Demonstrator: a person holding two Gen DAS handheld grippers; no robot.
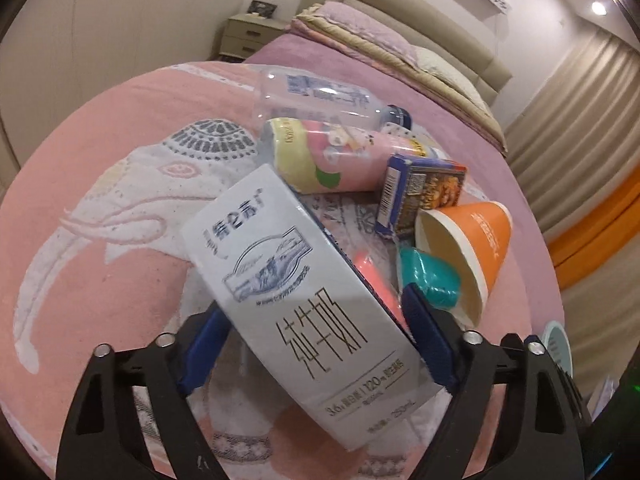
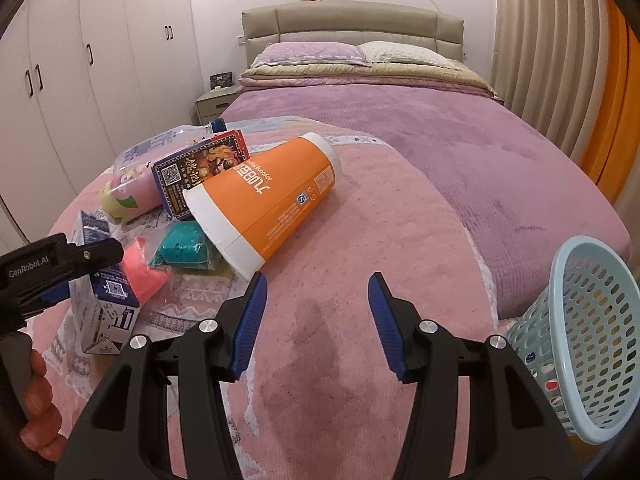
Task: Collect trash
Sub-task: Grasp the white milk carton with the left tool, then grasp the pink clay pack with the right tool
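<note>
Milk carton (image 1: 296, 280) is straddled slantwise by the left gripper (image 1: 316, 336), fingers spread and seemingly not clamped yet, while the right gripper (image 2: 316, 320) is left gaping over bare blanket (image 2: 360, 220).

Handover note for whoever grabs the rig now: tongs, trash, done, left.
Left tongs: astride the white milk carton; a pad looks clear of it, so no firm grip.
Right tongs: open, empty, over bare pink blanket.
Trash heaped on the blanket: clear bottle, pink bottle, blue box, orange cup, teal packet, pink packet.
Blue basket lies tipped at the right tongs' right; something shows through its mesh, unclear what.
Left: carton first, then the rest of the heap into the basket.
</note>
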